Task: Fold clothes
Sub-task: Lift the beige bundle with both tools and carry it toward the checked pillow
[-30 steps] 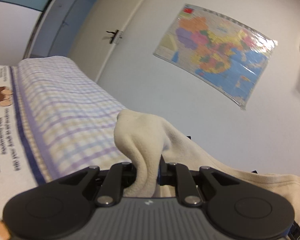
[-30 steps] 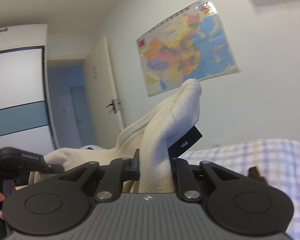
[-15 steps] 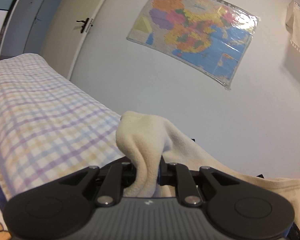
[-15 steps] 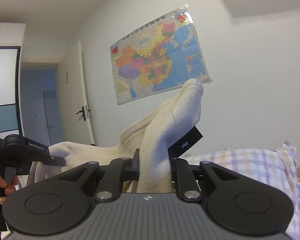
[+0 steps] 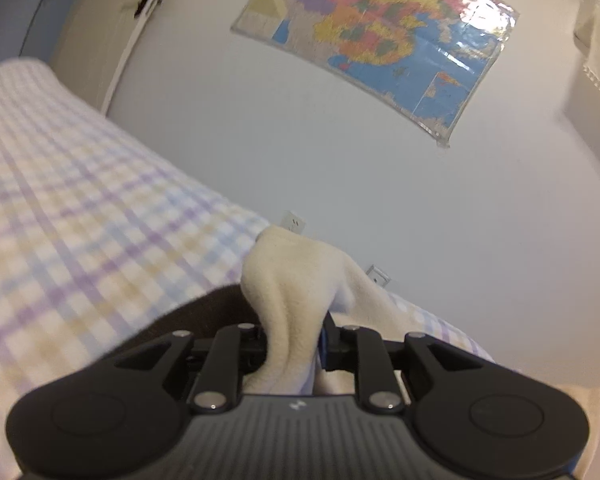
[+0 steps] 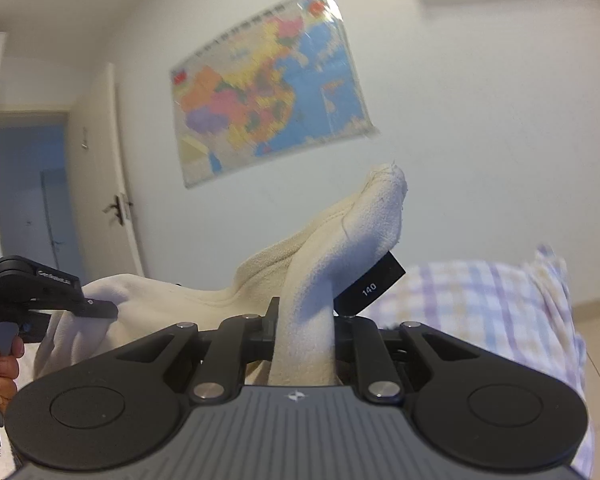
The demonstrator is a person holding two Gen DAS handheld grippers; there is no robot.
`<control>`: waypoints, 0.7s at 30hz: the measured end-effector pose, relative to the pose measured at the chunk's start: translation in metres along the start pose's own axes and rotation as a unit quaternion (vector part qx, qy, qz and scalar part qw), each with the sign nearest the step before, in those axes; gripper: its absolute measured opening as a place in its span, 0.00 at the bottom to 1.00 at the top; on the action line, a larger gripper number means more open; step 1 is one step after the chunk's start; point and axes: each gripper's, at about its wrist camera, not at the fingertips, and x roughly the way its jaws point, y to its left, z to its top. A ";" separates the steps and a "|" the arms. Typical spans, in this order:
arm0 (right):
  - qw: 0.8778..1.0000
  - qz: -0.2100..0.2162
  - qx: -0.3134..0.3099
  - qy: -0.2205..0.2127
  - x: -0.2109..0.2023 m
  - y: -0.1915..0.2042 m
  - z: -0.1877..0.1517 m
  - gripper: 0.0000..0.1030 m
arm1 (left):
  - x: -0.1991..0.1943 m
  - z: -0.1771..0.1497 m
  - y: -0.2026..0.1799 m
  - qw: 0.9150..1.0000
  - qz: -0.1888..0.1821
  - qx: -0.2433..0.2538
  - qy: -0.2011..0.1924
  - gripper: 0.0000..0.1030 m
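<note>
A cream fleece garment (image 5: 296,272) rises in a bunched fold from between the jaws of my left gripper (image 5: 294,340); the jaws are starting to open, but the cloth still sits pinched between them. My right gripper (image 6: 304,320) is shut on another fold of the same garment (image 6: 364,220), which stands up with a black size label (image 6: 370,288) beside it. The garment stretches left from there to the left gripper (image 6: 60,292), held by a person's hand (image 6: 0,364). Both sets of fingertips are hidden by the cloth.
A bed with a purple, blue and tan checked sheet (image 5: 80,220) lies below and to the left, and on the right in the right wrist view (image 6: 480,300). A dark patch (image 5: 204,308) shows just before the left gripper. Behind are a white wall, a map (image 5: 380,40) and a door (image 6: 100,200).
The left gripper has swept across the bed toward the wall and dipped; wall sockets and a dark patch came into view. The right gripper turned, shifting the map right. Both still carry the garment.
</note>
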 end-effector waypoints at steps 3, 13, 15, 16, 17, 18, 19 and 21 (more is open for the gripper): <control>0.999 -0.024 0.015 0.035 0.014 -0.003 -0.004 0.16 | 0.024 -0.001 0.005 0.999 0.004 -0.002 0.033 0.20; 0.982 -0.017 0.126 0.143 0.036 -0.039 -0.008 0.29 | 0.045 0.007 0.036 0.989 -0.026 -0.130 0.062 0.25; 0.982 -0.010 0.135 0.135 0.033 -0.042 -0.004 0.29 | 0.045 0.008 0.040 0.987 -0.030 -0.151 0.052 0.24; 0.983 -0.010 0.134 0.128 0.032 -0.042 -0.002 0.29 | 0.045 0.008 0.041 0.986 -0.028 -0.157 0.044 0.24; 0.984 -0.011 0.132 0.122 0.031 -0.042 0.000 0.29 | 0.044 0.008 0.042 0.986 -0.028 -0.161 0.036 0.24; 0.985 -0.010 0.130 0.114 0.030 -0.043 0.002 0.27 | 0.044 0.008 0.042 0.985 -0.030 -0.165 0.029 0.21; 0.986 -0.008 0.126 0.108 0.028 -0.042 0.003 0.21 | 0.045 0.009 0.042 0.985 -0.032 -0.165 0.024 0.14; 0.990 0.000 0.108 0.087 0.025 -0.037 0.005 0.19 | 0.046 0.012 0.038 0.988 -0.037 -0.152 0.012 0.11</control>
